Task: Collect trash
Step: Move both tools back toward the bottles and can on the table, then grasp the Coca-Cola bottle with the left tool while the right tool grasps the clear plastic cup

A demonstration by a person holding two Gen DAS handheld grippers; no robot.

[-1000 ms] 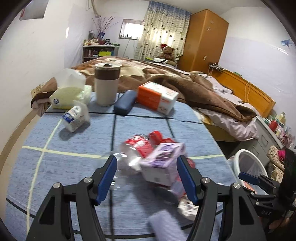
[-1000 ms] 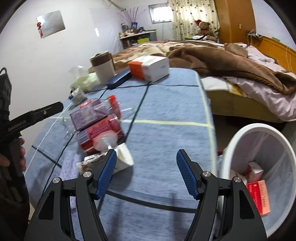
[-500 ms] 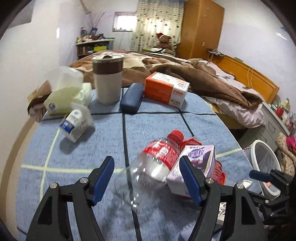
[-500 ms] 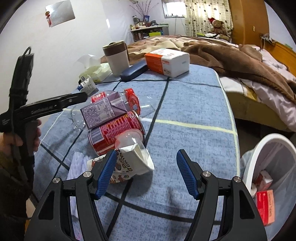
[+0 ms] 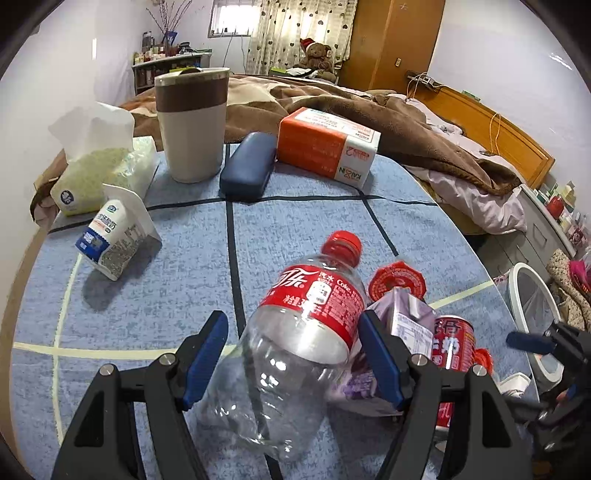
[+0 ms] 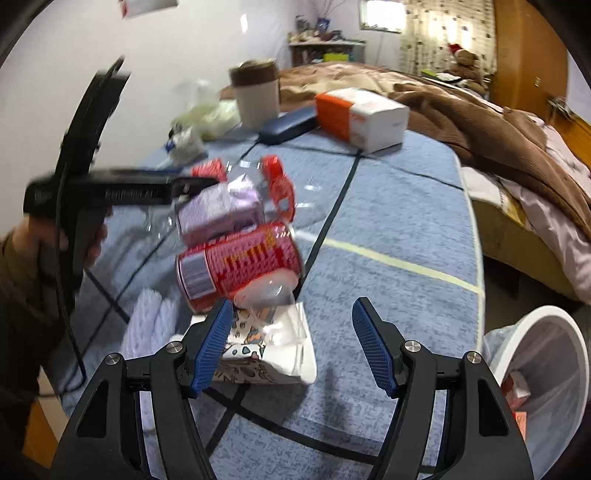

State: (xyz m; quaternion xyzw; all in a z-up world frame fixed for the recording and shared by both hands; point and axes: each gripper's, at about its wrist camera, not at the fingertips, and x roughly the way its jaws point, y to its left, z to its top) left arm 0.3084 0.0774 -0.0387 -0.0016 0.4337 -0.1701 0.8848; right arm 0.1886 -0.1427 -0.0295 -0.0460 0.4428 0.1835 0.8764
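Bedroom scene: blue tablecloth (image 5: pixel 295 229) with dark and cream grid lines covers the table, bed with brown blanket (image 5: pixel 369 122) behind it, wooden wardrobe (image 5: pixel 388 40) and heart-print curtains (image 5: pixel 299 29) at the far wall.

Trash cluster sits near the table's front edge. Clear Coke bottle (image 5: pixel 295 332) with red cap lies on its side between the spread fingers of the left gripper (image 5: pixel 291 354); jaws wide, contact with the bottle unclear. Just right of it, touching: purple drink carton (image 5: pixel 406 321), red can (image 5: pixel 452 343) on its side, and a second red cap behind.

Right gripper (image 6: pixel 291 347) is spread wide and holds nothing, above a crumpled white printed wrapper (image 6: pixel 273 350) with a clear plastic cup (image 6: pixel 266 291) on top, beside the can. White trash bin (image 6: pixel 543 369) stands off the table's right edge, red boxes inside.

Further back on the cloth:
- small blue-white milk carton (image 5: pixel 114 240), tipped over, left side
- tissue pack (image 5: pixel 99 170)
- upright beige cup with brown band (image 5: pixel 192 125)
- navy glasses case (image 5: pixel 247 166)
- orange-white tissue box (image 5: pixel 325 147)
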